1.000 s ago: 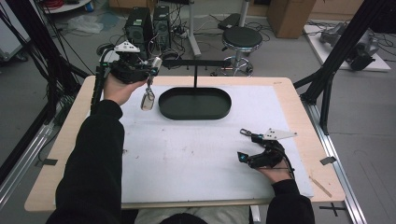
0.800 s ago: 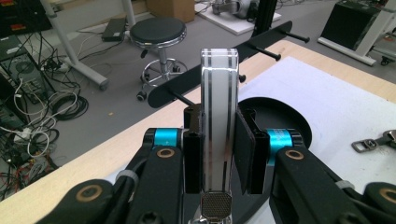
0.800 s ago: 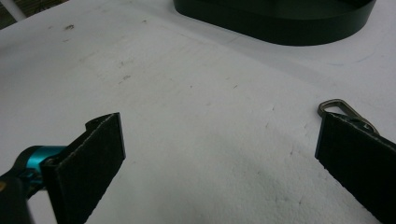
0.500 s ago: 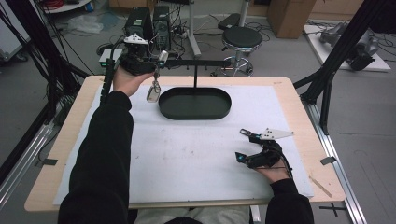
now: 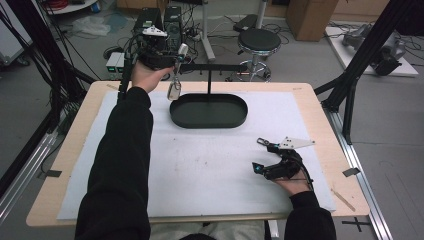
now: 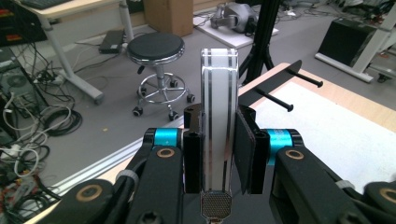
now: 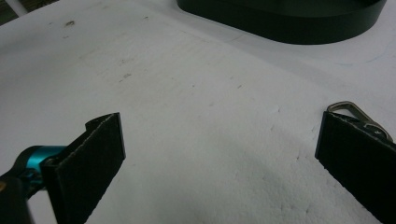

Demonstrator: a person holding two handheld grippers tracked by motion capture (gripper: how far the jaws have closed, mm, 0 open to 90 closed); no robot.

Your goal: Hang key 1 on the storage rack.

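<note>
Right gripper (image 5: 263, 156) rests at four o'clock on the white mat (image 5: 210, 165), jaws spread wide and holding nothing, likely parked while the other hand works. Farther off, at eleven o'clock, the left gripper (image 5: 175, 62) clamps a pale striped strap (image 6: 218, 126) beside the black stand's crossbar (image 5: 215, 66), seemingly to hang it over the tray (image 5: 208, 111).

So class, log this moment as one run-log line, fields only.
left gripper: shut on watch strap, near stand pegs | right gripper: open, on white mat | tray: empty
</note>
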